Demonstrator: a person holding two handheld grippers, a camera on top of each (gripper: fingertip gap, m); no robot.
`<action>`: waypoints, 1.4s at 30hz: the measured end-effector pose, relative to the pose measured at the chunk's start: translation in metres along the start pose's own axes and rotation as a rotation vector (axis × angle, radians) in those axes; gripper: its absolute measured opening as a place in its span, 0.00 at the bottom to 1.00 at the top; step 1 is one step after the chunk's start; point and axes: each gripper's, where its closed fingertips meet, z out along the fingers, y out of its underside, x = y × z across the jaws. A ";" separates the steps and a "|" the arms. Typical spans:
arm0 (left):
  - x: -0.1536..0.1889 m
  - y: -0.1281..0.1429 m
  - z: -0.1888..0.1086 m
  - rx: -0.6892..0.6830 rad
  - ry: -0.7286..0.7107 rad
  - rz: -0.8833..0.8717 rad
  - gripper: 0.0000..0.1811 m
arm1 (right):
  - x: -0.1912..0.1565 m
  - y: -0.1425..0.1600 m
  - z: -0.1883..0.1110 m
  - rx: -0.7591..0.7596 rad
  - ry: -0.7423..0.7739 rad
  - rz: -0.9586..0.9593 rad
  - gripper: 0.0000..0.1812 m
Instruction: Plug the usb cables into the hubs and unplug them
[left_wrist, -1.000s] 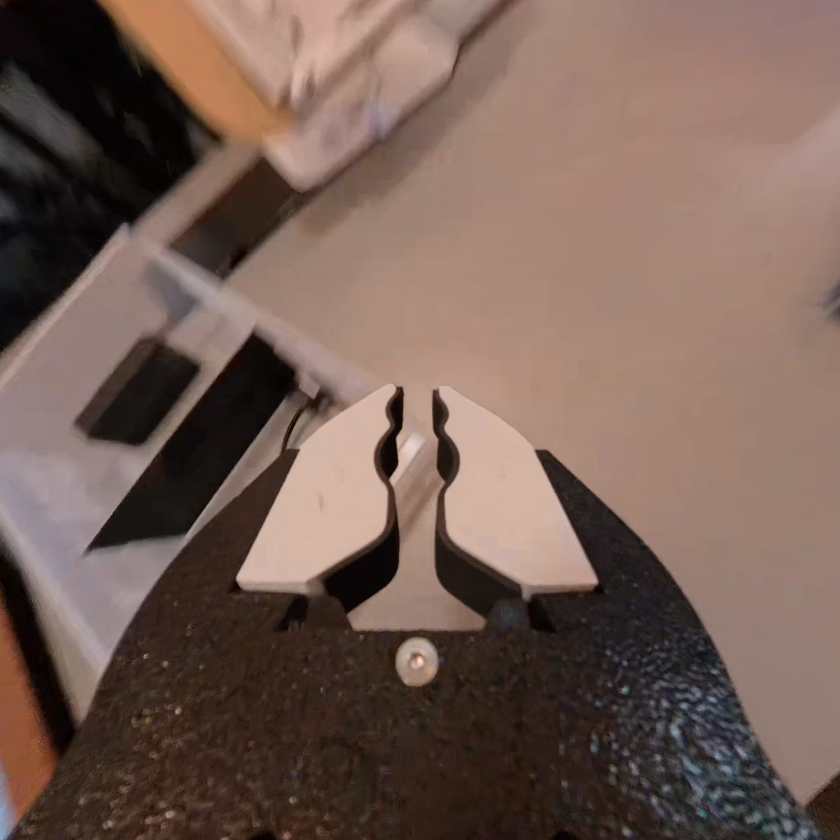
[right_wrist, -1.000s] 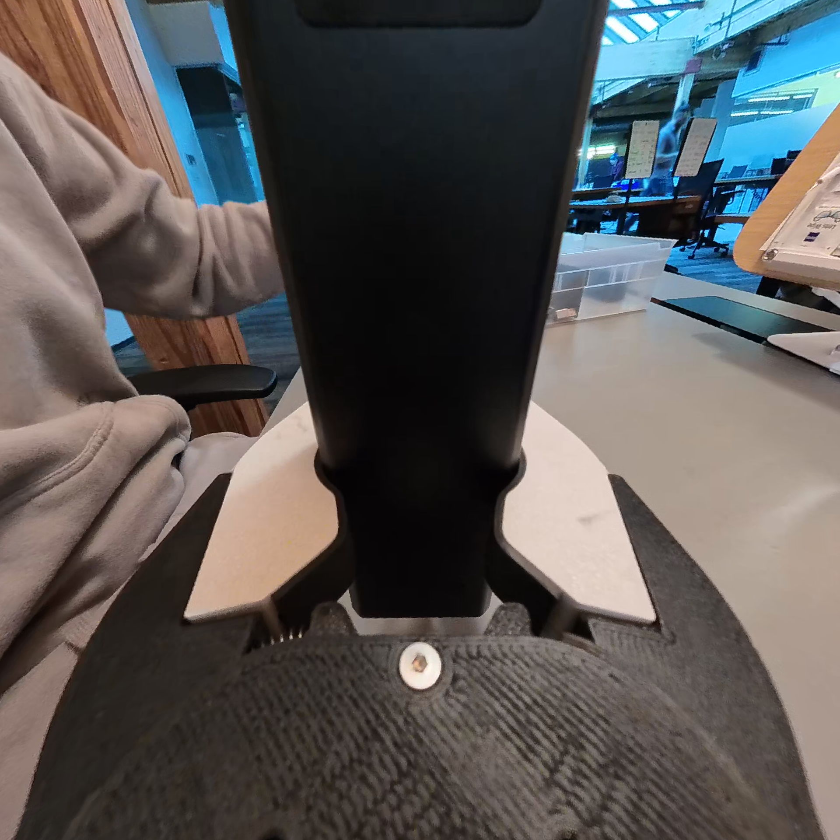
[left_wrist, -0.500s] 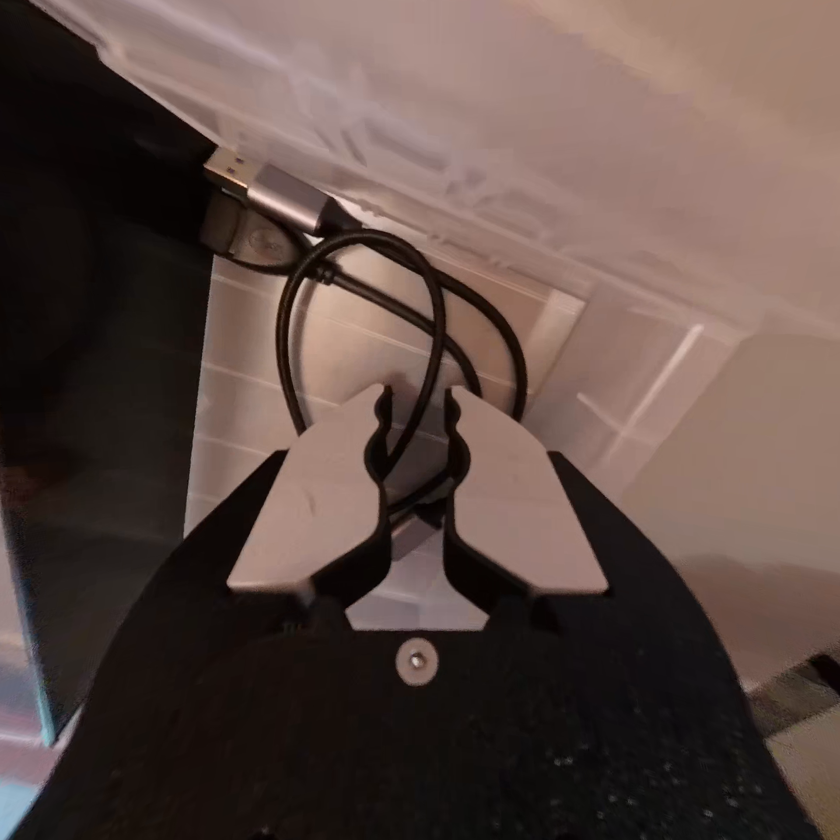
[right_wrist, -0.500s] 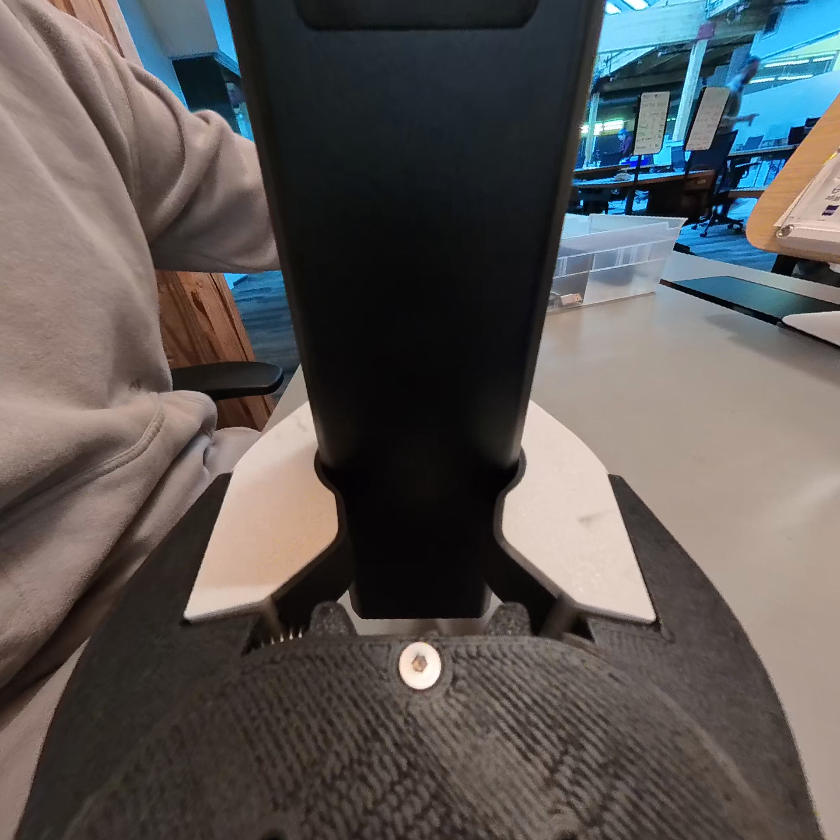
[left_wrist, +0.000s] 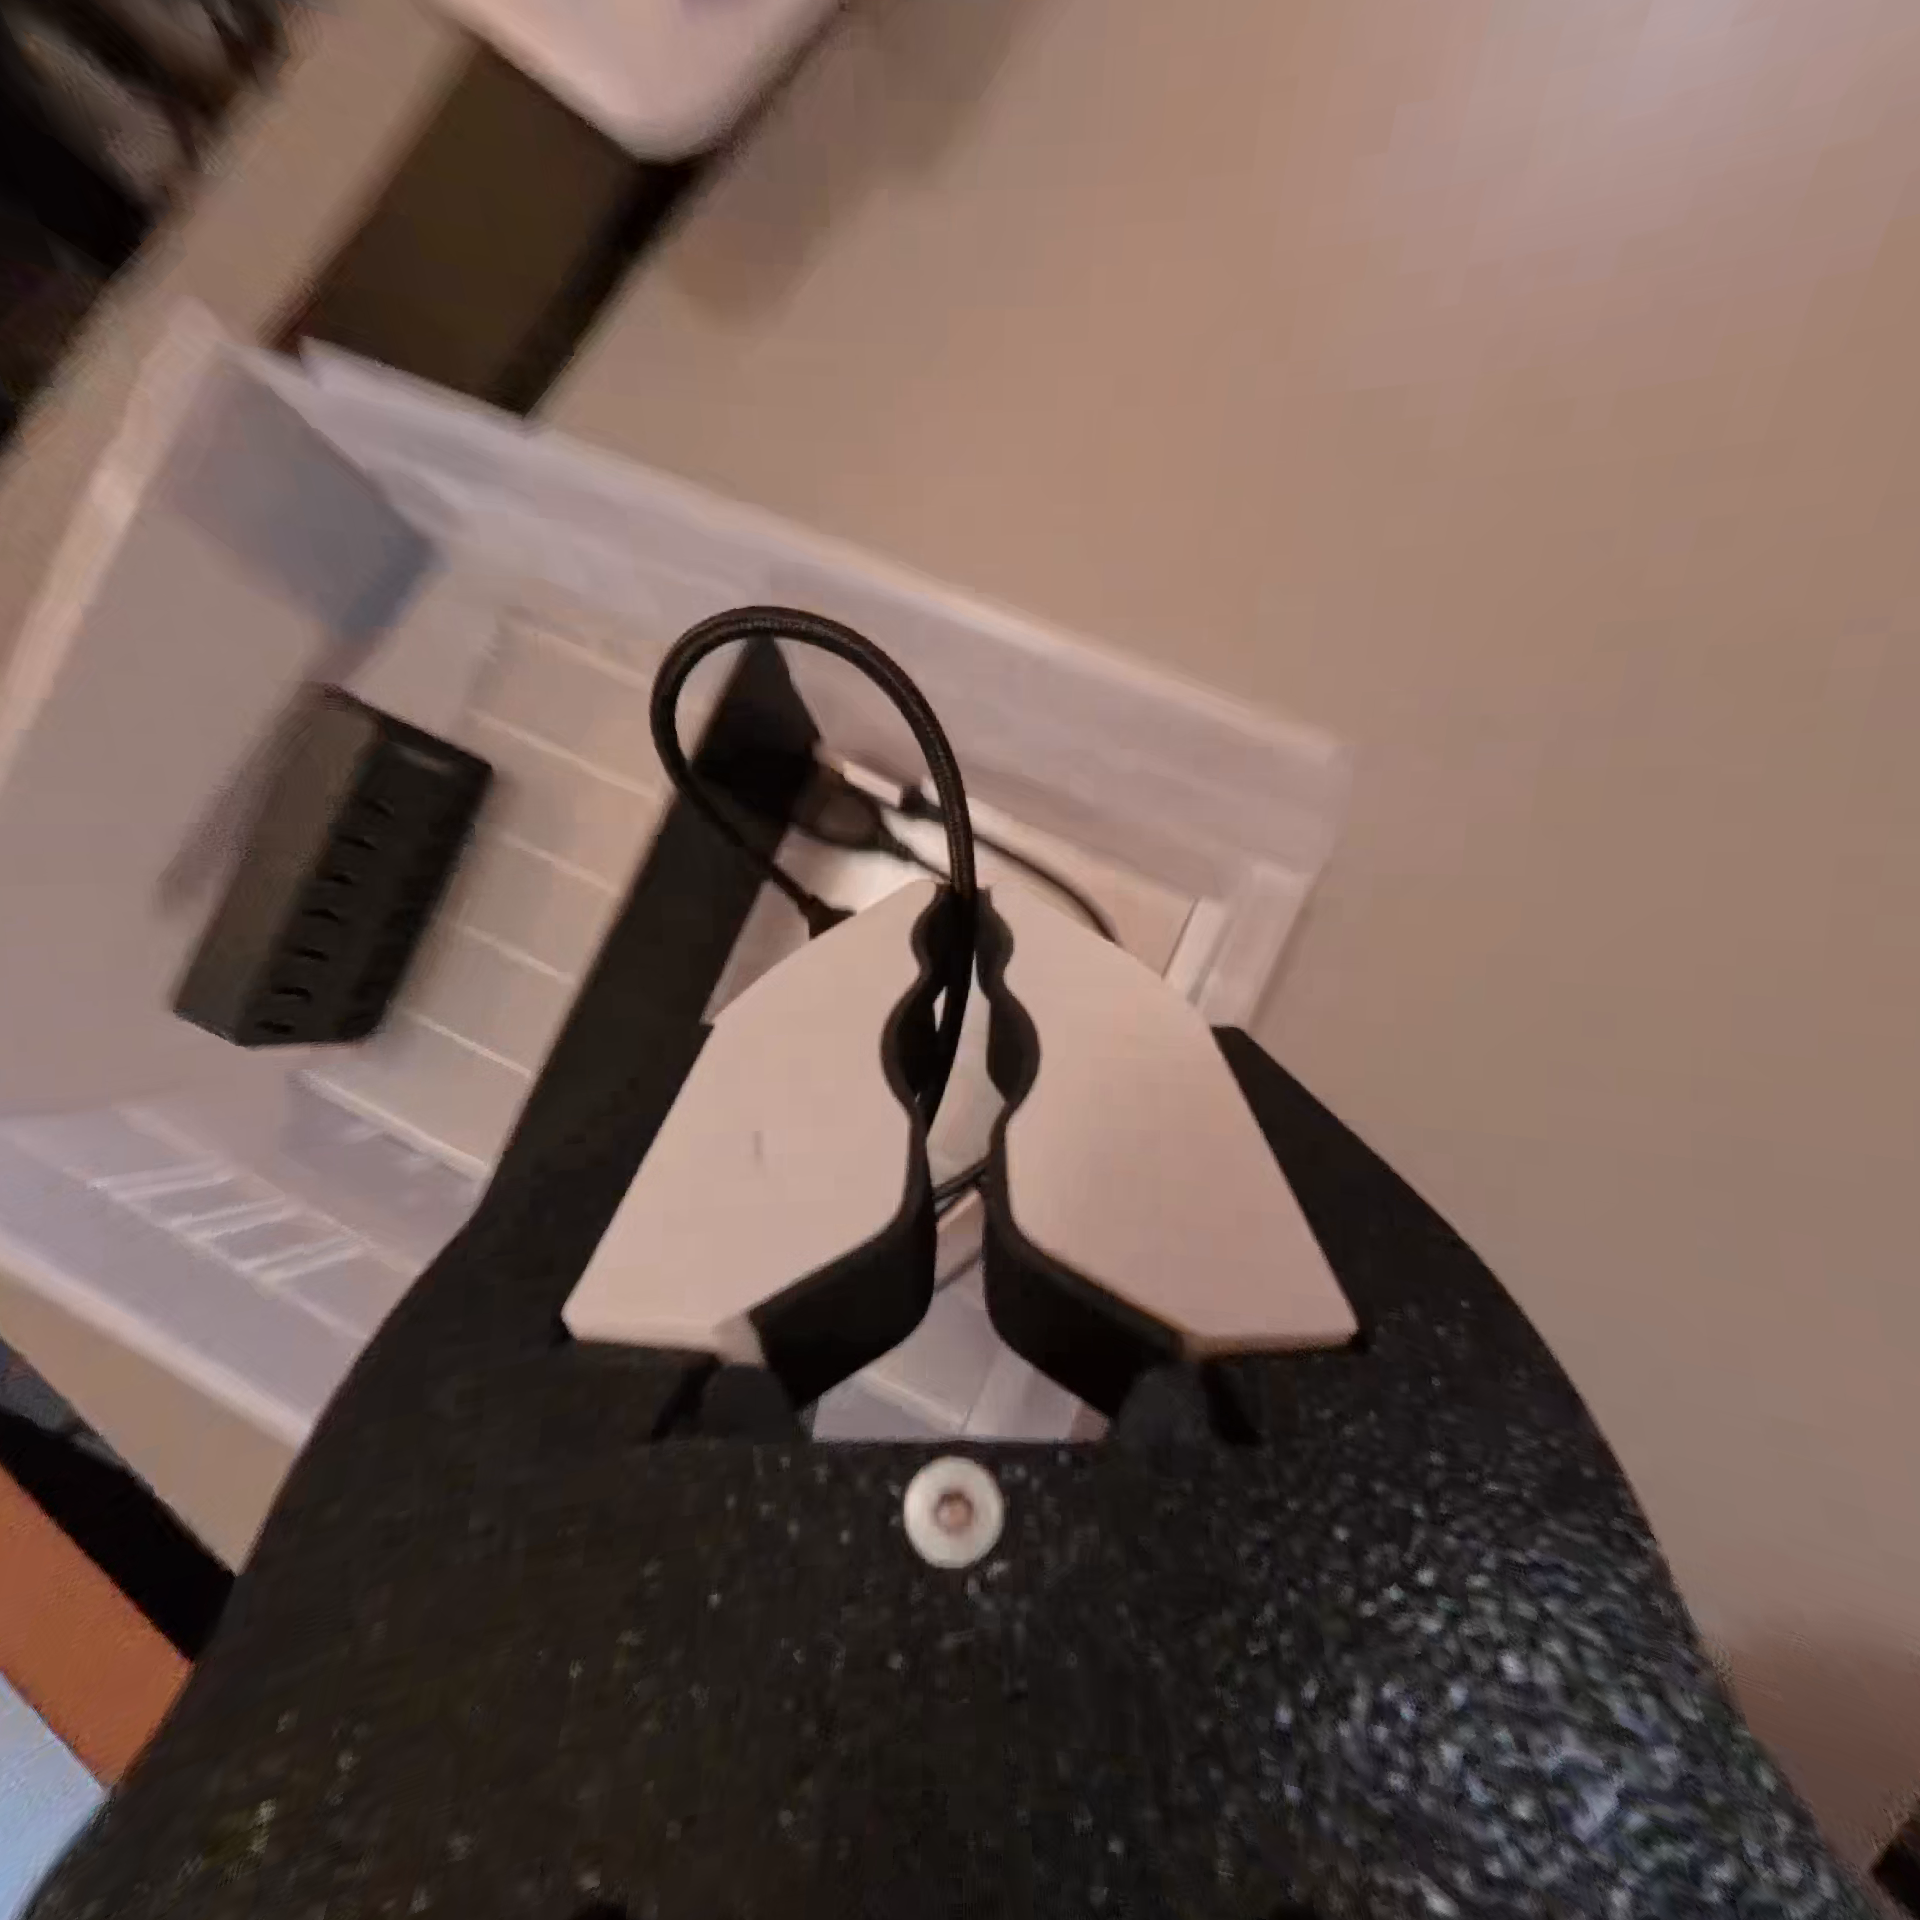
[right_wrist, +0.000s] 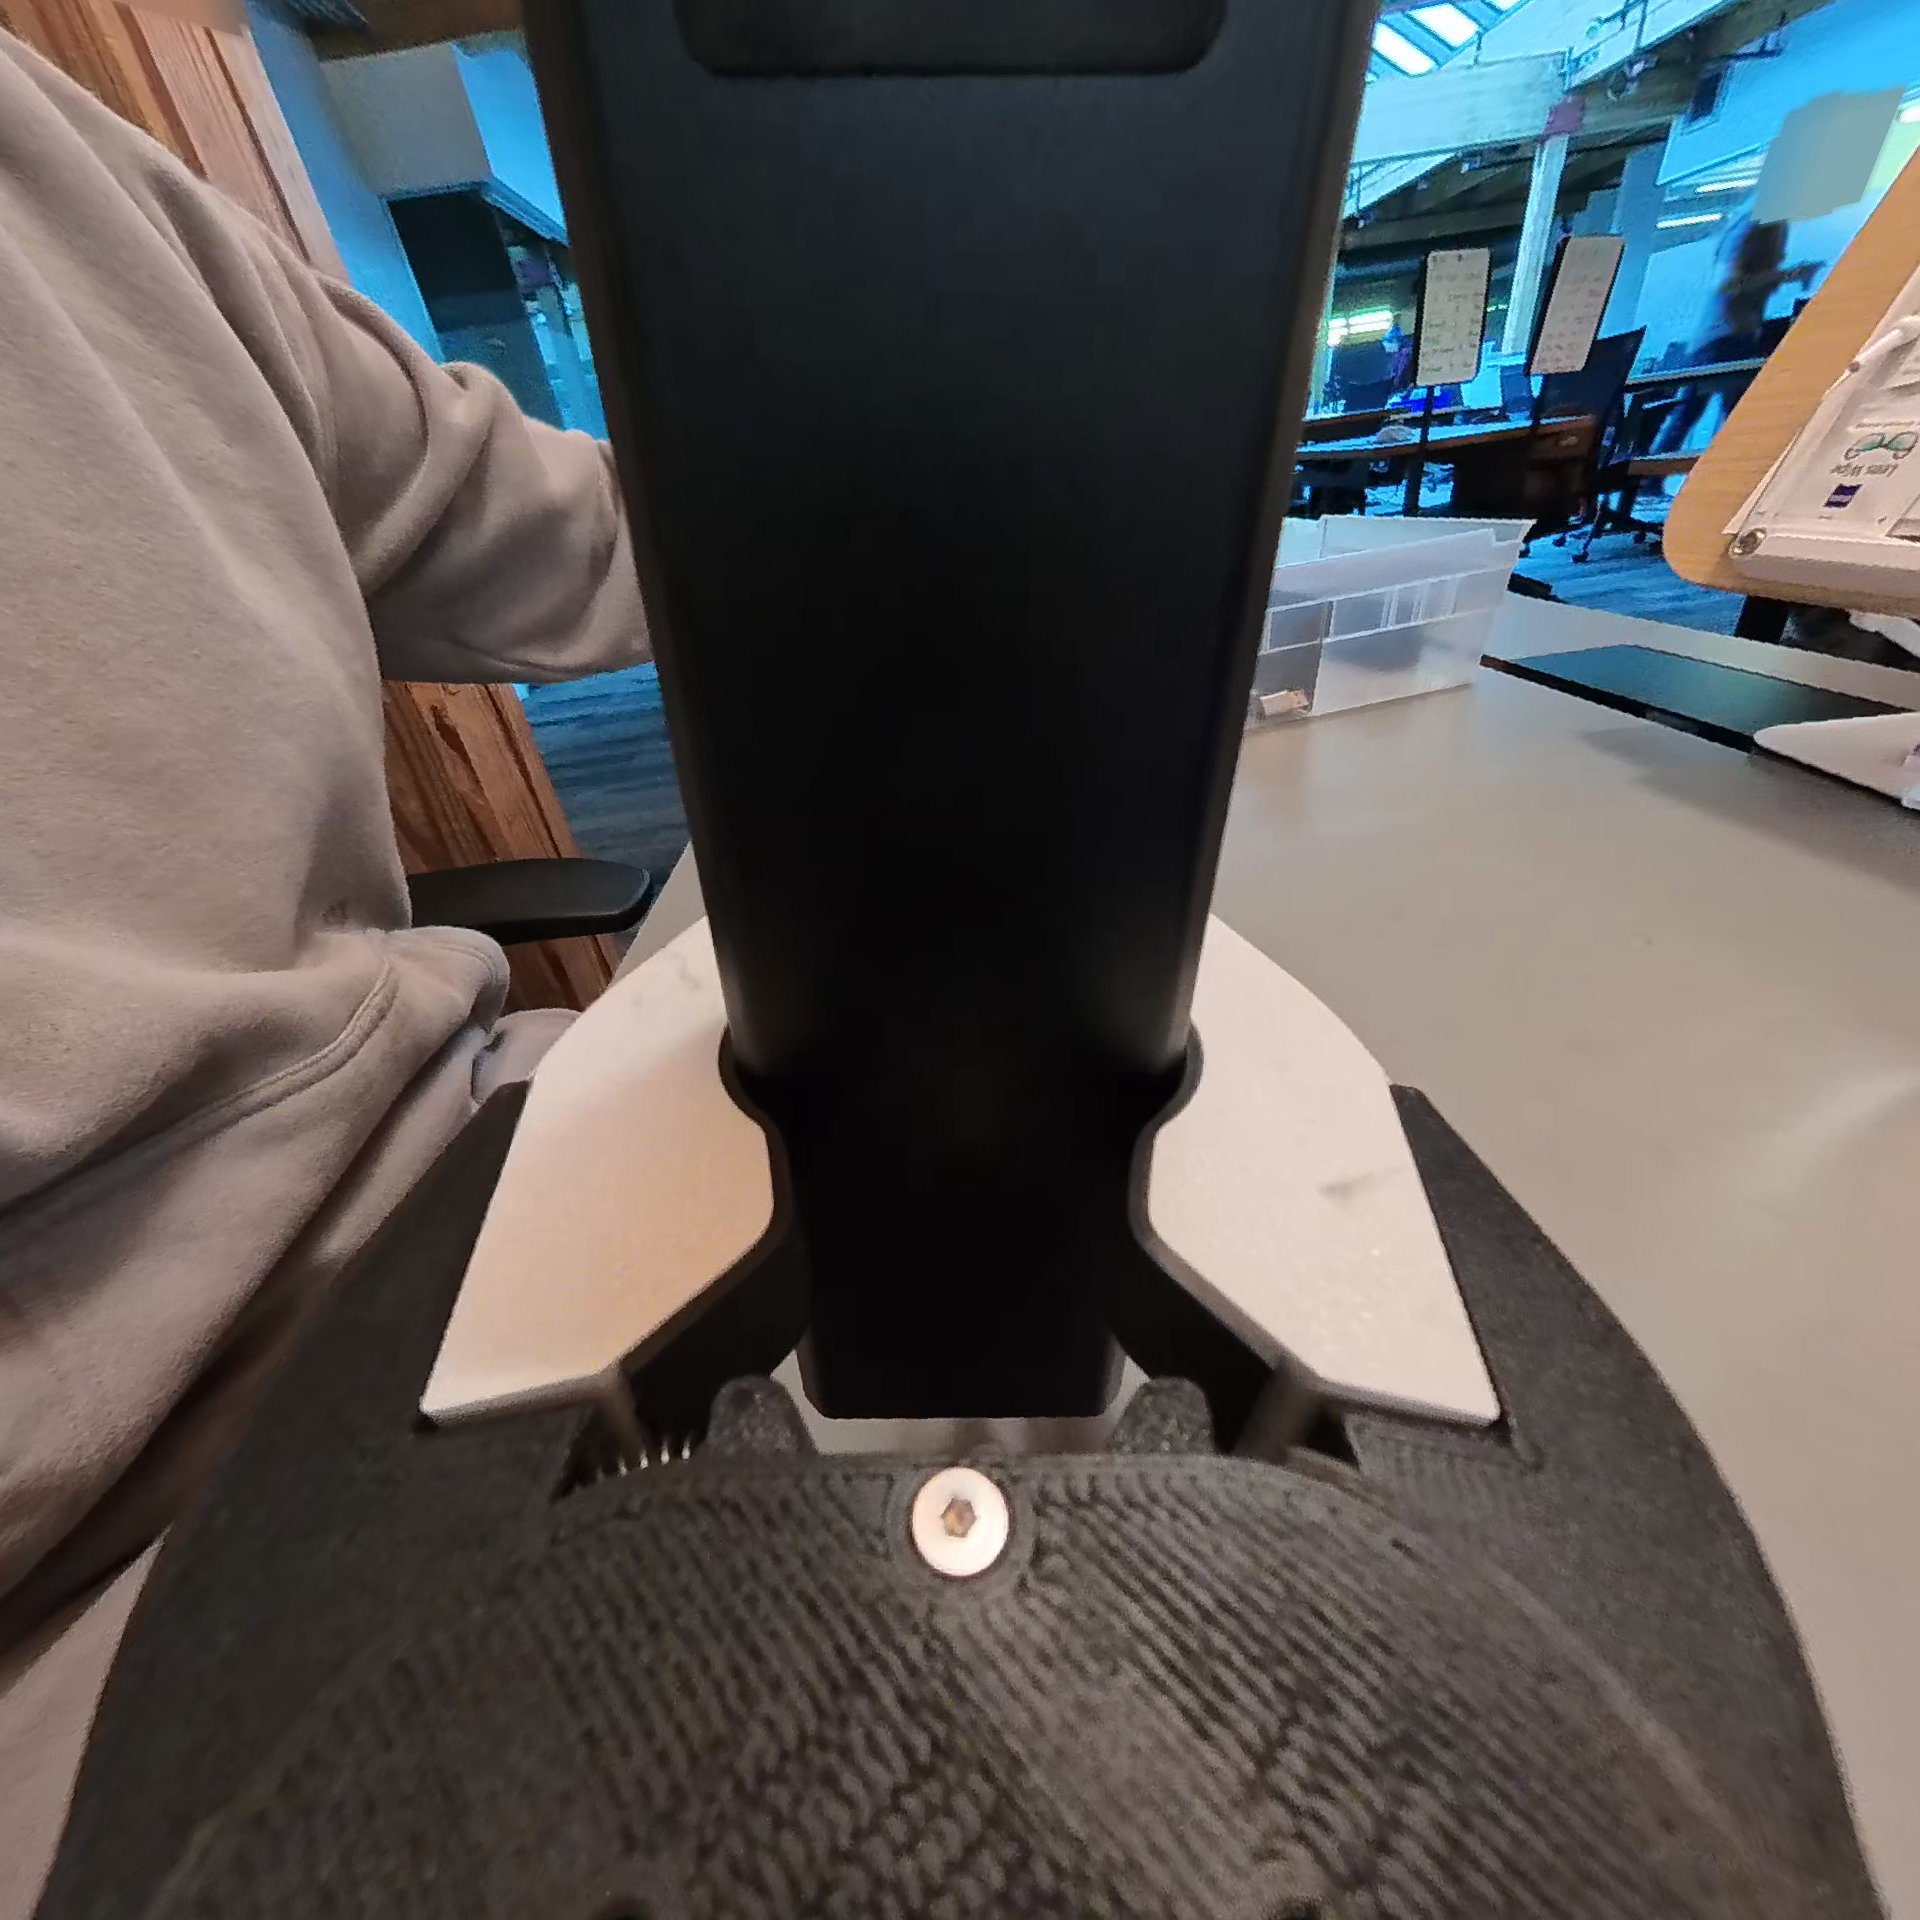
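1. Two grippers are in play, each with two pale flat fingers set in a black grainy body. The left gripper (left_wrist: 961, 935) has its fingers pinched together on a black braided usb cable (left_wrist: 940, 748); the right gripper (right_wrist: 961, 1039) has its fingers spread wide and clamped on the sides of a black hub (right_wrist: 956, 520).
2. One cable is held: it rises from between the fingertips in a rounded loop and falls back behind the left finger. At least one more thin black cable (left_wrist: 1049, 883) lies farther off in the clear bin (left_wrist: 1091, 707); how many lie there is hard to count.
3. Two hubs can be counted. The held one is a long, smooth, matte black bar standing upright, its top cut off by the upper edge. The second hub (left_wrist: 332, 883), a black box with a row of ports down one side, lies in the bin, far left of the left gripper and blurred.
4. The bin is translucent plastic with ribbed walls; it also shows far right in the right wrist view (right_wrist: 1382, 613), resting on the grey table (right_wrist: 1558, 987).
5. A dark plug end (left_wrist: 842, 816) lies near the bin's far wall, too blurred to make out.
6. A person's grey fleece sleeve (right_wrist: 208, 623) fills the left of the right wrist view, beside a black chair armrest (right_wrist: 530, 899).
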 end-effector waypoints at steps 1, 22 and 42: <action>0.006 -0.017 -0.016 0.078 0.002 0.014 0.02 | 0.000 0.000 0.000 0.002 -0.001 0.001 0.42; 0.321 -0.040 0.107 0.042 0.152 1.178 0.02 | -0.006 -0.008 -0.008 0.075 -0.024 -0.028 0.40; 0.262 -0.063 0.097 0.234 -0.074 -0.423 0.14 | -0.008 -0.015 -0.015 0.131 -0.045 -0.029 0.40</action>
